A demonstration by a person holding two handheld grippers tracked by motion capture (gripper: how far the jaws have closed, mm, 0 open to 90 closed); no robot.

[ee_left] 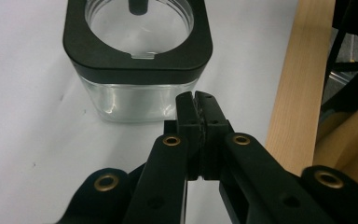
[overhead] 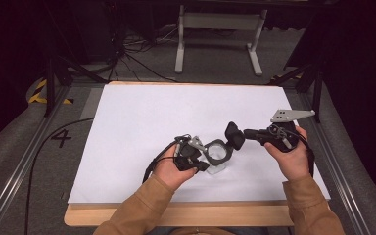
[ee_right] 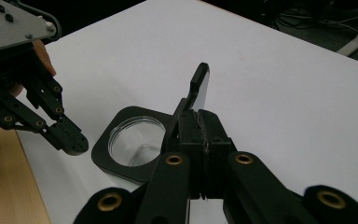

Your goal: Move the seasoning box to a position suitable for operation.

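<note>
White rectangular table top (overhead: 142, 117): largest item, set on a pale wooden board (overhead: 176, 214) whose strip shows along the near edge. Wide bare surface lies behind and to both sides of the work; the near edge is close behind the hands.

Square clear glass jar with a black collar (overhead: 219, 152): stands upright on the white surface, near the front and about the middle of the table's width. Round mouth faces up; rounded-square body, no clear long axis. In the left gripper view the jar (ee_left: 137, 56) sits just beyond the jaw tips, one flat wall facing them.

Flat black lid (overhead: 234, 135): held on edge above the jar's right rim, tilted, its long axis running up and away from the right gripper. In the right gripper view the lid (ee_right: 196, 93) rises from the jaws, thin edge toward the camera, over the open jar (ee_right: 133, 140).

Right gripper (overhead: 247, 133): jaws clamped on the lid.

Left gripper (overhead: 201, 164): jaws together, nothing between them, tips just beside the jar's near-left wall; whether they touch it cannot be told.
</note>
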